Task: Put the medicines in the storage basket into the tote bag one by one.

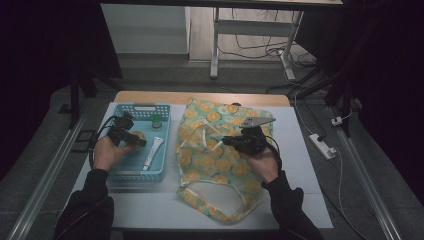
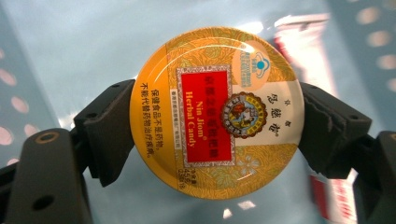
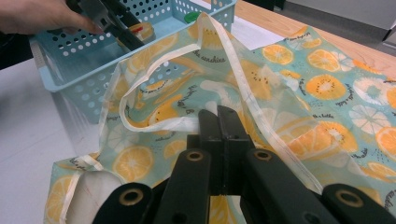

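A round yellow herbal candy tin [image 2: 217, 112] sits between the two black pads of my left gripper [image 2: 217, 128], which is shut on its rim over the floor of the blue basket [image 1: 145, 106]. In the high view that gripper [image 1: 139, 141] reaches into the basket from the left. My right gripper [image 3: 218, 122] is shut on the cream-trimmed mouth edge of the orange-slice print cloth bag [image 3: 327, 93] and holds that edge raised. The bag [image 1: 210, 167] lies flat on the white mat, right of the basket, with my right gripper [image 1: 225, 141] over its middle.
A white tube [image 1: 153, 152] and a small green-capped bottle [image 1: 156, 120] also lie in the basket. The bag's long handle loop [image 1: 200, 200] trails toward the table's near edge. A power strip [image 1: 322, 146] lies on the floor at right, beyond the table.
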A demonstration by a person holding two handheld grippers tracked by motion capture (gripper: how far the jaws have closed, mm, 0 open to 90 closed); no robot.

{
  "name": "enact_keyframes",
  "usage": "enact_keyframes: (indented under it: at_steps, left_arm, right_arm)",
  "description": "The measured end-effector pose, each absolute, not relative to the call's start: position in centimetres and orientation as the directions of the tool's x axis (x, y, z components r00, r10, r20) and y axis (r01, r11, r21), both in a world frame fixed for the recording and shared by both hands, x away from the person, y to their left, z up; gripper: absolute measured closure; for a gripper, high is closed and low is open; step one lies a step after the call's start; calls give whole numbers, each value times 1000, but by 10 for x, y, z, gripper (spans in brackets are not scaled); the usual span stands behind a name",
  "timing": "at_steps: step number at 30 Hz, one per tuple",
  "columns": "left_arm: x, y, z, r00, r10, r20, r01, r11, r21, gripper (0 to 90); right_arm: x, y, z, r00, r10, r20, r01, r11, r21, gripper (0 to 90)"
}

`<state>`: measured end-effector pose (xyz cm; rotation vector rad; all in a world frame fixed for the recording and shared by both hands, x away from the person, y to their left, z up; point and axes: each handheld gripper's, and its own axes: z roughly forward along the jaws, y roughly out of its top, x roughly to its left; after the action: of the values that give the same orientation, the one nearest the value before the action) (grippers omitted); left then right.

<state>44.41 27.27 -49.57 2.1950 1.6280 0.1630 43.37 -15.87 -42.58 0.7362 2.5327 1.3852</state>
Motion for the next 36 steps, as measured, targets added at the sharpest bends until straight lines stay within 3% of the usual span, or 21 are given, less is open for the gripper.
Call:
enact_keyframes:
  at_steps: [18, 36]
  left_arm:
    - [402, 246, -453, 492, 853, -174, 744, -308, 593, 206]
    - [353, 199, -440, 633, 758, -159, 624, -378, 684, 206]
  right_arm:
    - [435, -160, -426, -864, 495, 90, 340, 442, 830, 900]
    - [435, -161, -426, -866, 492, 86, 333, 440, 834, 900]
